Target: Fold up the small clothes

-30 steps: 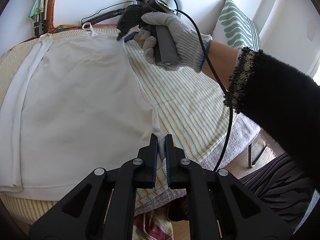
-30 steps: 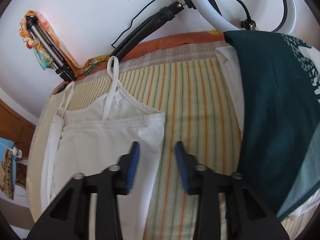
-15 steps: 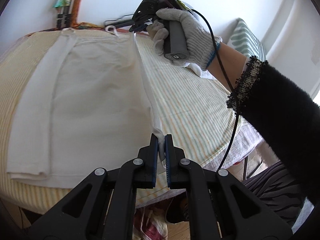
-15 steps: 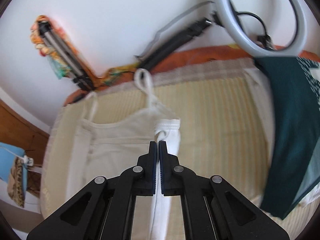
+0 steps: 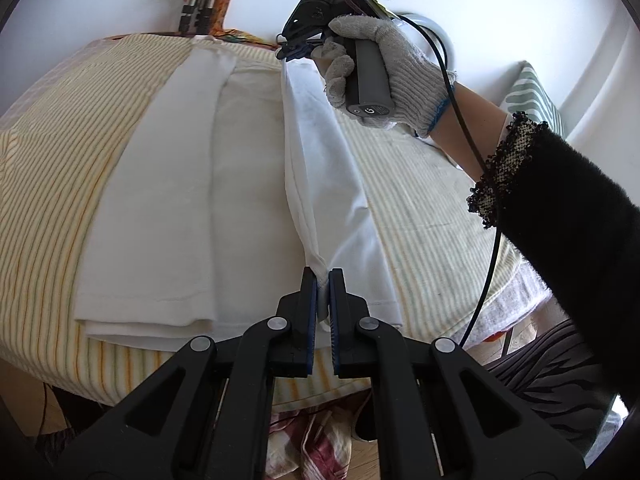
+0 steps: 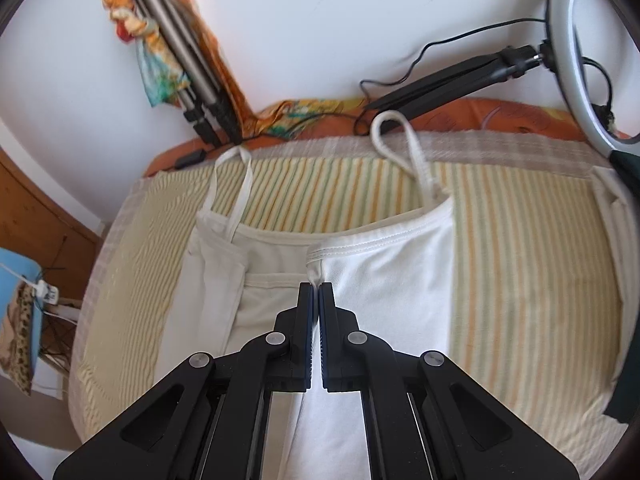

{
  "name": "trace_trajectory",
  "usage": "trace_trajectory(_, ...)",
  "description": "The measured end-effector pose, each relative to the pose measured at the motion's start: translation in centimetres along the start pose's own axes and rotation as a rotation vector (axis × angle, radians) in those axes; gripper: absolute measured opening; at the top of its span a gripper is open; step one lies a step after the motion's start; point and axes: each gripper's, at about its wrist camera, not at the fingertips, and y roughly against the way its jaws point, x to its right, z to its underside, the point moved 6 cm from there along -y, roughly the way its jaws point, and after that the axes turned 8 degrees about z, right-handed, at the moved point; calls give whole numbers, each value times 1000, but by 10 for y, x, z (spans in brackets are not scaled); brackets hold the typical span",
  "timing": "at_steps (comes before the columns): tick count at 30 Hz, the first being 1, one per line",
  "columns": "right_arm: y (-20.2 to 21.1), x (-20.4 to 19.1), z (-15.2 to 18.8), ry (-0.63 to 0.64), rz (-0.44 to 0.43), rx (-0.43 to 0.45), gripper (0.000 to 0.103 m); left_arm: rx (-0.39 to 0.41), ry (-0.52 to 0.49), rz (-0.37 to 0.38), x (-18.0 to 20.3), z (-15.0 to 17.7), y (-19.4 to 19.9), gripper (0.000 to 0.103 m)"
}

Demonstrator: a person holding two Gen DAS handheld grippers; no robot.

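now both grippers, left gripper [image 5: 323,276] and right gripper [image 6: 315,290], clamp the camisole [image 5: 256,184] edge, running twelve to six; unfolded cloth lies toward nine.

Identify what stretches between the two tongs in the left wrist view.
The lifted edge of the white camisole runs taut from the left tongs to the right tongs.
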Motion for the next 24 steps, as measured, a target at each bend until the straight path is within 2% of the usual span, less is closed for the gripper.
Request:
trace_trajectory(11,-22,-17,5,31,26,-28,2,-15,14,-33,-19,6,-1,4)
trace_trajectory(14,-24,-18,7,51,21,-38,3,-16,20,-22,-19,6,1,4)
trace_trajectory(15,-23,-18,7,53,16,-40,7,-19,17,-22,-19,5,2,5)
trace_trajectory(18,-1,-8,6,20,-22,-19,18,-19,5,-2,-14,4,11,10)
trace_trajectory(24,75,15,20,16,-69,41,18,-18,-79,43,-5,-1,46,13)
